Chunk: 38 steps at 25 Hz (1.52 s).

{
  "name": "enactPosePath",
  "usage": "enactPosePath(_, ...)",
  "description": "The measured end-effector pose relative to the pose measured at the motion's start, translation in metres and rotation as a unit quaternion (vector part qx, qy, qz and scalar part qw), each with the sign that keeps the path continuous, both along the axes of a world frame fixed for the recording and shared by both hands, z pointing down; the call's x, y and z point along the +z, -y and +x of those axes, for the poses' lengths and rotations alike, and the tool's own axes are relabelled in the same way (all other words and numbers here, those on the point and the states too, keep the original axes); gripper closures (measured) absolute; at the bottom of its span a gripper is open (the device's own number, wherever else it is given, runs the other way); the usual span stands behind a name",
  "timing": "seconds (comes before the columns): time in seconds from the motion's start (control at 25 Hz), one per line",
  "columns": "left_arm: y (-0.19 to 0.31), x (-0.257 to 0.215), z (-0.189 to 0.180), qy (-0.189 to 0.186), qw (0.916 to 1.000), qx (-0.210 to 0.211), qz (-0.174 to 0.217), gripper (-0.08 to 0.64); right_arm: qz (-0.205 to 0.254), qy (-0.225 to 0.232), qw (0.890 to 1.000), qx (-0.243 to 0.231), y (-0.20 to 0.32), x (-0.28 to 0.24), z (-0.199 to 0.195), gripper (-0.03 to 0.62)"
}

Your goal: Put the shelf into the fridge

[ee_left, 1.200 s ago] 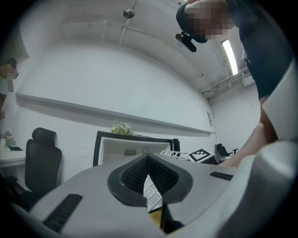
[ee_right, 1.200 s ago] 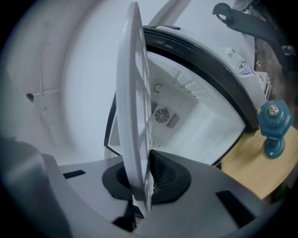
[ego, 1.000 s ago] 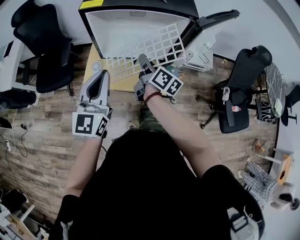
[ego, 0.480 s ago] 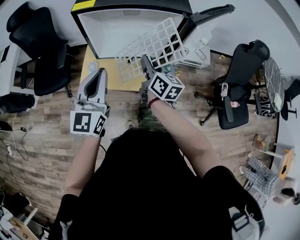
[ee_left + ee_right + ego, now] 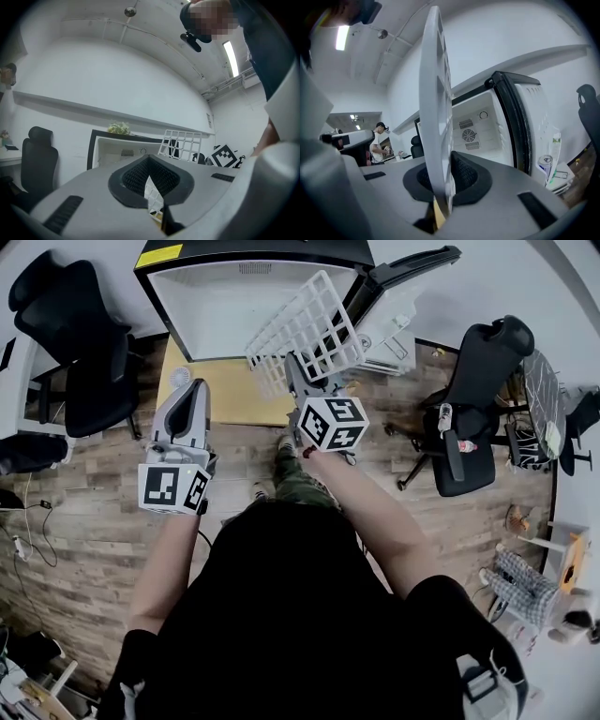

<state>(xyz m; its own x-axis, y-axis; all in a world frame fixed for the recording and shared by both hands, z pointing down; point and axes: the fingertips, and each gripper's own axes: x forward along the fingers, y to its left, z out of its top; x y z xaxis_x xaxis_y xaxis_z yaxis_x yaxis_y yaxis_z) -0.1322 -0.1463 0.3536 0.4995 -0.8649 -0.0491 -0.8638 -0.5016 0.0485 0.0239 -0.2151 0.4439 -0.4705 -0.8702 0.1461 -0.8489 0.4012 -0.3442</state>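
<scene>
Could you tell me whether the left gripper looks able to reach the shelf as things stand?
Probably yes: nothing stands between the left gripper and the shelf, held on edge by the right gripper before the open fridge. The left's shut jaws would need opening first.

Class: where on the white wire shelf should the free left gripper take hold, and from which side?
Its near rim bar, left of where the right gripper pinches it, approached from the person's side. The shelf is tilted on edge before the open fridge, so that thin rim faces the left gripper and should fit its jaws.
</scene>
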Motion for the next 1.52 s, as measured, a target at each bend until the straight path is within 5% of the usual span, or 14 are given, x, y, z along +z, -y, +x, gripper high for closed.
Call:
enactPosePath(0.64, 0.005, 0.001, 0.000, -0.005, 1.0000, -0.001, 0.000, 0.541, 0.080, -0.132, 0.988, -0.022, -0.025, -0.028, 0.017, 0.551)
enactPosePath(1.52, 0.011, 0.013, -0.010, 0.005, 0.9999, -0.004, -0.007, 0.541, 0.173, -0.227, 0.958, -0.004, -0.043, -0.081, 0.033, 0.551)
